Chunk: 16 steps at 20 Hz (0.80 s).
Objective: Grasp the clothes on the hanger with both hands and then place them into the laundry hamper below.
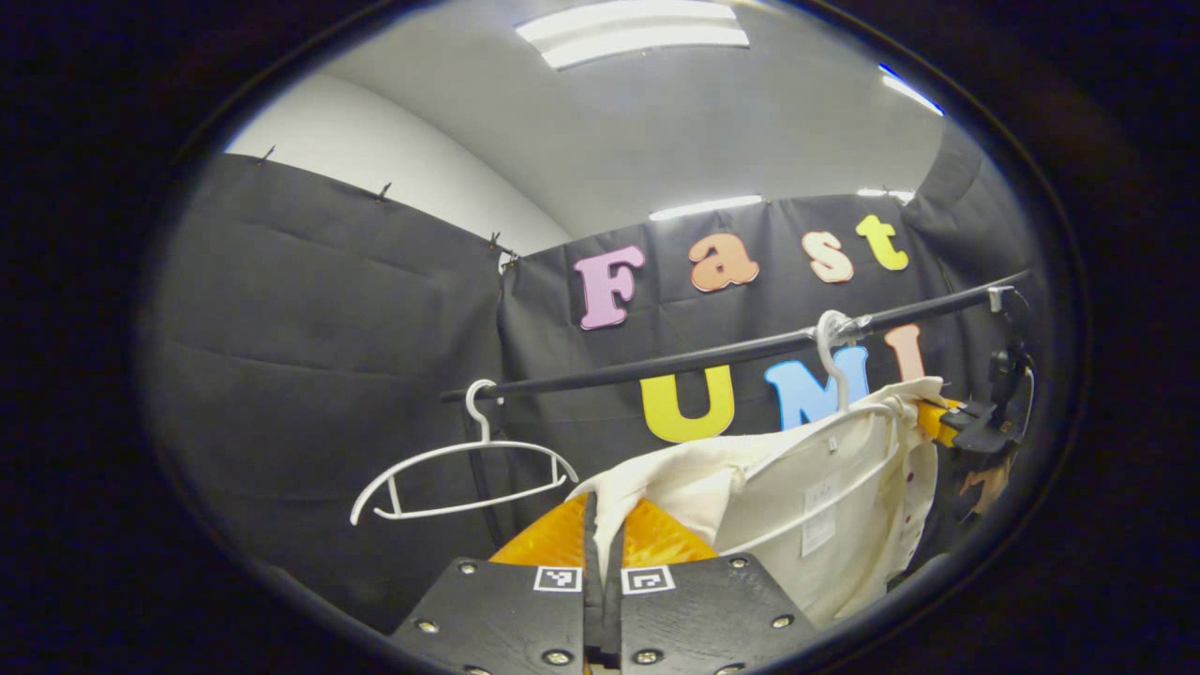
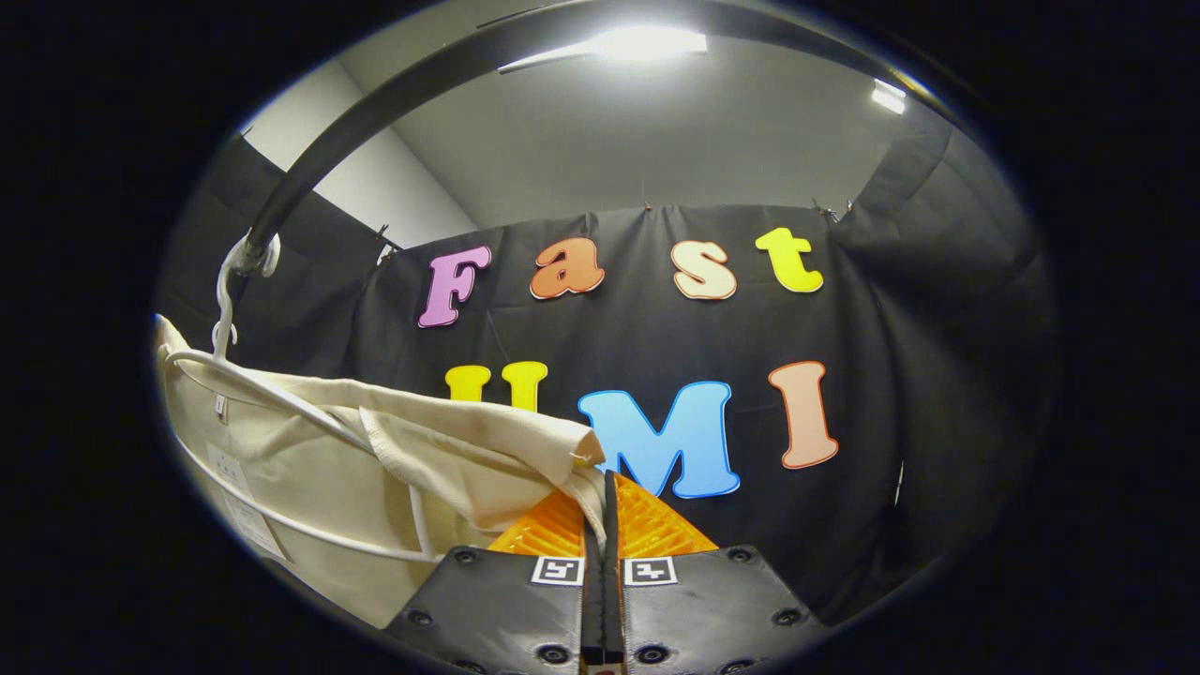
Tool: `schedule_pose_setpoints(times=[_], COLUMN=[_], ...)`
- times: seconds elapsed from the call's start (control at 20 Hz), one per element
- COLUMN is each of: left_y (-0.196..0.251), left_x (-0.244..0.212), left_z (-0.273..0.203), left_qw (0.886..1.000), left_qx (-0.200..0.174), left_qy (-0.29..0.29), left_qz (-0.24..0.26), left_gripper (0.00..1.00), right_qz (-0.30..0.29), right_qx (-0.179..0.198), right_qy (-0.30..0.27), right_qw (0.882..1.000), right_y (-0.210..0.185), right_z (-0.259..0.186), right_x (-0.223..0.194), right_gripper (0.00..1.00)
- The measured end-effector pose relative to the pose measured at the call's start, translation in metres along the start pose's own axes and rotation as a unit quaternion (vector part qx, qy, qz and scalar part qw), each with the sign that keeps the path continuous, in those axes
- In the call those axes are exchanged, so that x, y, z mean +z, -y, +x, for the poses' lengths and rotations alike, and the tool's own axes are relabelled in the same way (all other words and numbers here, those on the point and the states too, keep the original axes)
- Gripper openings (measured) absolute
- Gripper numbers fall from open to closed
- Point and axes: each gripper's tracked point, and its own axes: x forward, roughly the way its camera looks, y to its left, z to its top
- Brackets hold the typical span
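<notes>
- Black cloth walls close the booth, and a dark rail point(image 1: 712, 356) crosses in front of them, with a ceiling lamp above.
- On the rail hang two white hangers: an empty hanger point(image 1: 464, 469) and, to its right in the left gripper view, the hanger point(image 1: 834, 375) that carries the cream shirt point(image 1: 825, 506).
- Left gripper point(image 1: 602, 534): its fingers are pressed together, and a fold of the shirt is pinched between them.
- Right gripper point(image 2: 605, 511): its fingers are also closed, with an edge of the shirt point(image 2: 469, 450) caught between them.
- The shirt is still on its hanger point(image 2: 225, 309), stretched between the two grips; I do not see the hamper.
- Risk: both grips seem to hold only thin edges, so the cloth may slip out when it is pulled.
- Risk: the hanger wire is still inside the shirt; a sideways pull may drag the hanger off the rail or tear a seam.
</notes>
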Motion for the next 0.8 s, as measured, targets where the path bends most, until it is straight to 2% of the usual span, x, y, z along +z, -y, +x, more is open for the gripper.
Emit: schedule_pose_setpoints(times=[0.15,0.25,0.4,0.6,0.7,0.8], left_y=[0.0,-0.002,0.004,-0.002,-0.007,-0.014], left_x=[0.006,0.005,-0.009,-0.024,-0.036,-0.045], left_z=[0.005,0.008,0.012,0.029,0.042,0.04], left_qw=[1.0,1.0,0.999,0.999,0.998,0.997], left_qx=[-0.004,-0.01,-0.031,-0.043,-0.044,-0.048], left_qy=[0.006,0.005,-0.007,-0.021,-0.031,-0.032], left_qz=[0.021,0.016,0.011,0.006,-0.019,-0.047], left_gripper=[0.0,0.0,0.0,0.02,0.0,0.0], right_qz=[-0.01,-0.015,-0.018,0.014,0.018,0.009], right_qx=[-0.02,-0.016,0.002,0.037,0.059,0.065], right_qy=[0.036,0.036,0.013,-0.03,-0.053,-0.054], right_qw=[0.999,0.999,1.0,0.999,0.997,0.996], right_y=[0.006,0.0,-0.004,-0.014,-0.023,-0.024], right_z=[0.009,0.019,0.035,0.048,0.051,0.045], right_x=[0.011,0.001,-0.028,-0.062,-0.072,-0.073], right_gripper=[0.0,0.0,0.0,0.01,0.01,0.0])
